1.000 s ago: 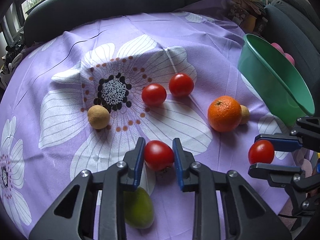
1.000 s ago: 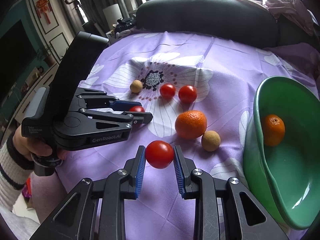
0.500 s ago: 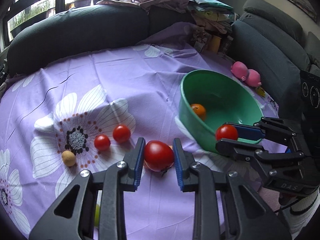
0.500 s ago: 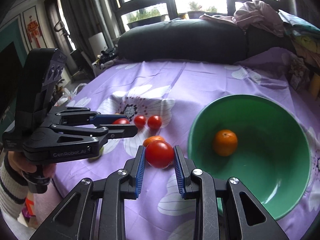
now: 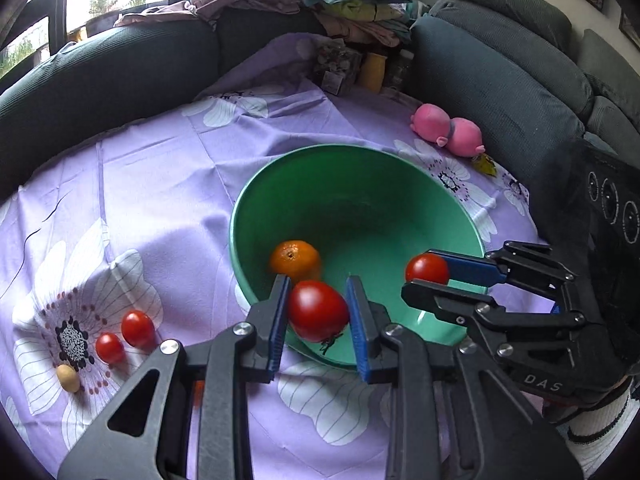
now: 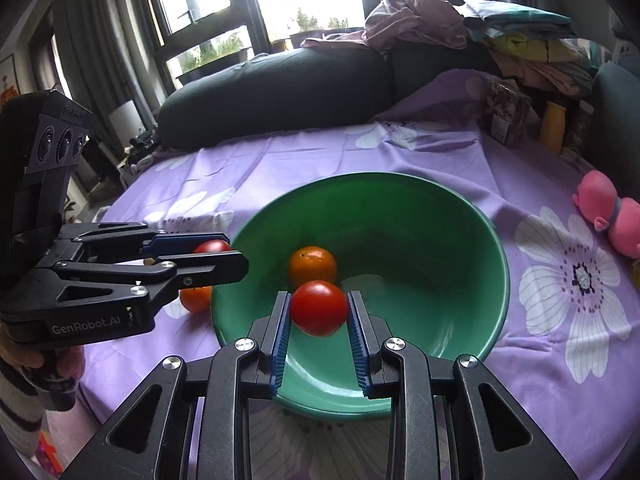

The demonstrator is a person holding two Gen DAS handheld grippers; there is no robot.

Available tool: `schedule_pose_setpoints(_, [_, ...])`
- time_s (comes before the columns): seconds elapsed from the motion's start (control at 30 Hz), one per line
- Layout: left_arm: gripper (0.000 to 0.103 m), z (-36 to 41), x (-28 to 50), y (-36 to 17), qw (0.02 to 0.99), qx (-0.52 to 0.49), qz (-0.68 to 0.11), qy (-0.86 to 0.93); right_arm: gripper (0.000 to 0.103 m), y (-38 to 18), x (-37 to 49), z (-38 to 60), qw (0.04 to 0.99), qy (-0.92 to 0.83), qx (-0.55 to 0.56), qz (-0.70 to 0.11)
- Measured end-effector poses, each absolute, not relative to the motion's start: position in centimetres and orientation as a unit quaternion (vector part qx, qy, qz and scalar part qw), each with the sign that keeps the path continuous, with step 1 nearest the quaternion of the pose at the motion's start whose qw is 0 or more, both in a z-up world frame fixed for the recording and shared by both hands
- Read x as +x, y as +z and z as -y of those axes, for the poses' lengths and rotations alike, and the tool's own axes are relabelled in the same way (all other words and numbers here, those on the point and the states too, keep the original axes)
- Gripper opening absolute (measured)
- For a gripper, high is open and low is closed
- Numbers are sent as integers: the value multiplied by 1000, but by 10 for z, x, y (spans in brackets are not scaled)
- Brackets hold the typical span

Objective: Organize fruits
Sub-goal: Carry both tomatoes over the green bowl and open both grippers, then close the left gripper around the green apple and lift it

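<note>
My left gripper (image 5: 318, 312) is shut on a red tomato (image 5: 318, 310) and holds it over the near rim of the green bowl (image 5: 400, 200). My right gripper (image 6: 318, 312) is shut on another red tomato (image 6: 319, 307) above the bowl (image 6: 460, 240), beside the left gripper (image 6: 224, 258). One orange (image 5: 295, 260) lies inside the bowl, also in the right wrist view (image 6: 313, 266). The right gripper (image 5: 430, 276) shows at the bowl's right rim. Two small tomatoes (image 5: 137, 329) (image 5: 109, 347) and a small brown fruit (image 5: 68, 378) lie on the purple cloth, left.
A second orange (image 6: 196, 298) lies on the cloth left of the bowl. A pink plush toy (image 5: 448, 130) lies at the far right of the table. Dark sofas (image 5: 120, 64) surround the table, with piled clothes (image 5: 340, 0) and jars (image 5: 340, 68) at the back.
Both grippers have moved right with their tomatoes, from over the cloth to over the green bowl. The bowl now fills the centre of both views.
</note>
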State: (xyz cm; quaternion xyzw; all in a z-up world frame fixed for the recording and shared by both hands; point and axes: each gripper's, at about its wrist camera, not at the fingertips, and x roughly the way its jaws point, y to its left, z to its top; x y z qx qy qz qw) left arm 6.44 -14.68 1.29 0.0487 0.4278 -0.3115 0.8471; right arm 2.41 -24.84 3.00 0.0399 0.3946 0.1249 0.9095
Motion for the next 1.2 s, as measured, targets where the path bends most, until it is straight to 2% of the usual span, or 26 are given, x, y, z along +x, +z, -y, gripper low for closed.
schedule_pose_setpoints(0.13, [28, 150, 68, 8, 845, 47, -438, -304, 30, 26, 23, 251, 907, 119, 40, -403])
schedule_pose_setpoints(0.23, [40, 142, 67, 13, 848, 32, -433, -304, 30, 25, 23, 257, 906, 111, 47, -405])
schedule_pose_setpoints(0.3, [63, 132, 63, 20, 856, 25, -425, -294, 30, 27, 21, 260, 908, 107, 51, -402])
schedule_pose_setpoints(0.43, [70, 105, 54, 31, 870, 2, -411, -272, 30, 31, 18, 263, 911, 96, 53, -398])
schedule_pose_setpoints(0.5, [77, 87, 48, 35, 877, -7, -408, -255, 30, 34, 16, 263, 912, 99, 55, -395])
schedule_pose_setpoints(0.67, [83, 38, 32, 36, 892, -26, -409, -192, 30, 41, 10, 253, 912, 122, 54, -389])
schedule_pose_setpoints(0.83, [83, -10, 14, 25, 894, -51, -423, -139, 31, 47, 5, 235, 911, 152, 42, -382])
schedule_pose_setpoints(0.97, [83, -40, -5, 14, 891, -63, -436, -111, 39, 50, 3, 219, 907, 175, 29, -383])
schedule_pose_setpoints(1.2, [83, -65, -30, -6, 879, -93, -455, -109, 39, 41, -3, 178, 887, 240, -1, -395])
